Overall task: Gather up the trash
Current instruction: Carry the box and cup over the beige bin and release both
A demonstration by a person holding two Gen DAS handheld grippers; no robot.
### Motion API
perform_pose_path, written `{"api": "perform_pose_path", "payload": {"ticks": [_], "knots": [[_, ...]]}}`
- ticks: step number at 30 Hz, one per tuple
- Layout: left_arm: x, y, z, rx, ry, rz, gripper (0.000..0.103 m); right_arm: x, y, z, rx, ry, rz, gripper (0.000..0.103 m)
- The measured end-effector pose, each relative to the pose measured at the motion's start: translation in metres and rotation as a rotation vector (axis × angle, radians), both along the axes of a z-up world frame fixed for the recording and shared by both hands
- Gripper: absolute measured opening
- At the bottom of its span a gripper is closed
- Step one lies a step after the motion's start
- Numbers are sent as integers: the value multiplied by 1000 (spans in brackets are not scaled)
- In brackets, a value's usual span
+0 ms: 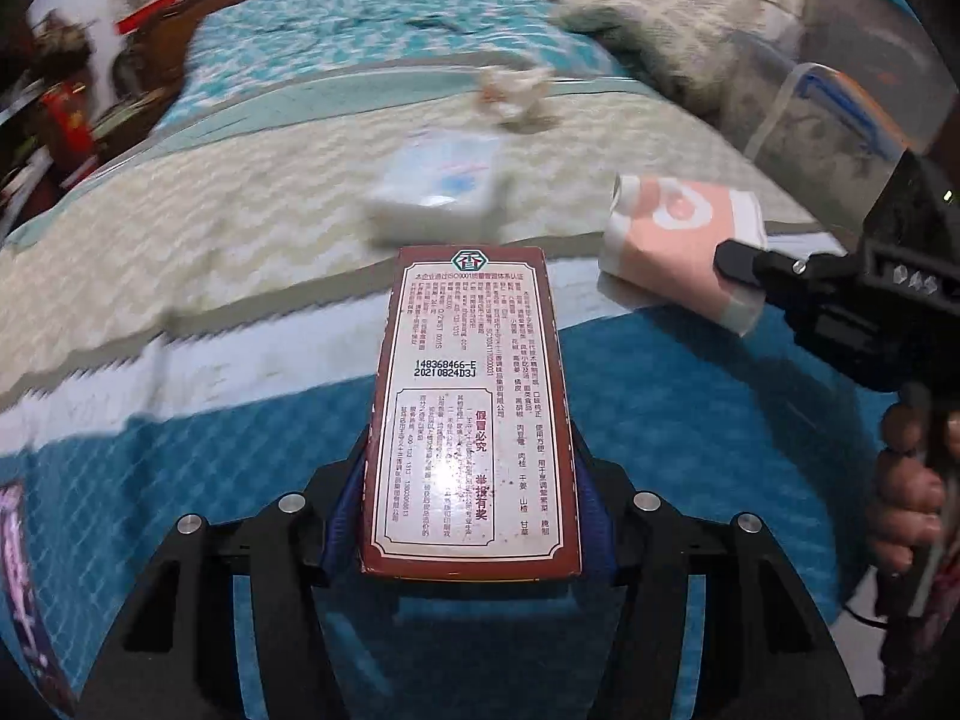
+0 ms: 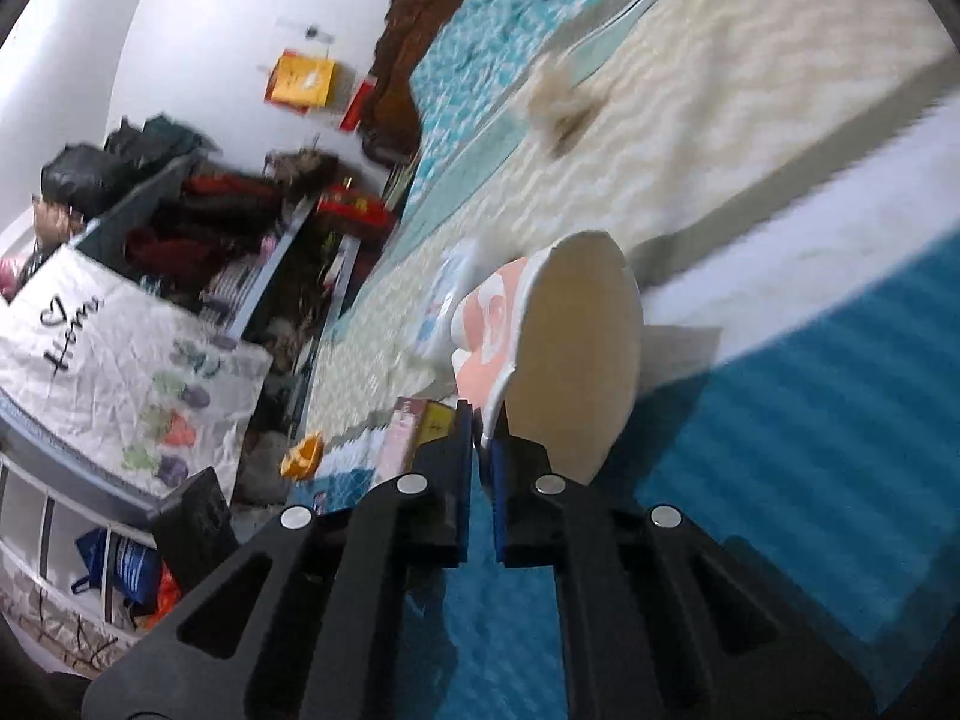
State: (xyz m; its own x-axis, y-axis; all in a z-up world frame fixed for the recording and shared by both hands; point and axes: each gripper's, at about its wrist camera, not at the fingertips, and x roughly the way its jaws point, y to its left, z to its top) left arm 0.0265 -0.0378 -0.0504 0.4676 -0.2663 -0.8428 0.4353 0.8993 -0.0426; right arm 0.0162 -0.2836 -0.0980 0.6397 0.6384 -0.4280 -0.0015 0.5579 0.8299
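Observation:
My left gripper [image 1: 471, 450] is shut on a dark red cardboard box [image 1: 474, 408] with printed Chinese text, held above the bed. My right gripper [image 2: 485, 420] is shut on the rim of a pink and white paper cup [image 2: 540, 336], lifted off the bed; in the left wrist view the cup [image 1: 684, 246] shows at the right with the right gripper's finger [image 1: 744, 261] on it. On the bed beyond lie a white tissue pack [image 1: 438, 180] and a crumpled paper wad [image 1: 516, 96]. The red box also shows in the right wrist view [image 2: 414, 426].
The bed has a teal and cream quilt [image 1: 180, 228] and a grey blanket [image 1: 660, 30] at its far right. A dark wooden headboard [image 1: 174, 42] stands behind. A cluttered shelf [image 2: 198, 228] and a white printed cloth [image 2: 120, 360] stand beside the bed.

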Motion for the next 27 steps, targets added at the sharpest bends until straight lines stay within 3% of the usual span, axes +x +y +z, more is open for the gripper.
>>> {"api": "perform_pose_path", "payload": {"ticks": [5,10,16,24,25,27], "knots": [[4,-80,7,-79,71,-201,55,-48,-83,2,-20,-20,-178,7],[14,-201,11,-115,108,-407,55,-104,-171,10,-59,-37,-394,7],[0,-340,15,-163,128,-580,55,-158,-268,15,-122,-37,-614,7],[-15,-458,-2,-128,136,-649,57,-178,-337,-2,-214,45,-727,11],[-16,-467,-6,-107,139,-650,70,-175,-339,-3,-238,66,-730,12],[-14,-478,-14,-67,137,-626,81,-172,-342,-8,-256,94,-725,12]]}}
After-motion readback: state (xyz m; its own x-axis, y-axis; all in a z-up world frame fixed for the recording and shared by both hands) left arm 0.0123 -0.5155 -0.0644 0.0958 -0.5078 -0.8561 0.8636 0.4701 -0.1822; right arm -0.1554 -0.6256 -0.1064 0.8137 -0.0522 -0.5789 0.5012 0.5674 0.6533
